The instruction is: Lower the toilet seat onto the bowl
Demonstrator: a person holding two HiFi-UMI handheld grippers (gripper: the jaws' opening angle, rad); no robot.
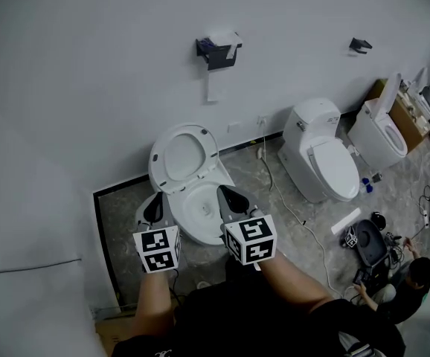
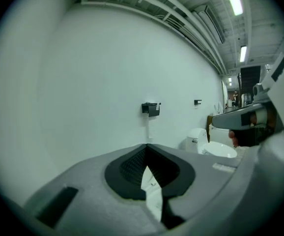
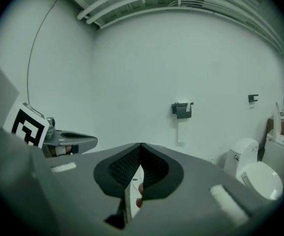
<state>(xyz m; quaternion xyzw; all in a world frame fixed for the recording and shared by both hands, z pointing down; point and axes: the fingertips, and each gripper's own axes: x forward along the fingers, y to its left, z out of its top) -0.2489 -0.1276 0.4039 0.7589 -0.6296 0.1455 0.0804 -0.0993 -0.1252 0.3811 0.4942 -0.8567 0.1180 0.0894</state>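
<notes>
Wall [image 1: 88,65]: fills the upper half of the head view. A paper holder [image 1: 219,50] is mounted on it at upper centre.

Floor [image 1: 126,222]: dark, lower centre, and carries three toilets. Two spare toilets [image 1: 323,158] stand at right, well apart from the work.

Bowl [image 1: 200,214]: centre of frame, open, with its rim exposed.

Seat [image 1: 156,162]: raised, standing above the back of the bowl and leaning toward the wall. Its long axis runs from the hinge at the bowl's rear up toward the top of the frame. It has not yet been lowered.

Left gripper [image 1: 155,208]: jaws together, nothing between them, just beside the bowl's left rim.

Right gripper [image 1: 228,199]: jaws together at the tips, nothing held, over the bowl's right rim.

Key relation: the seat lies ahead of and above both sets of jaws, between them in frame. The left gripper sits directly below the seat's left edge and appears slightly nearer. The likely contact point is the seat's top edge, pulled toward the operator.
</notes>
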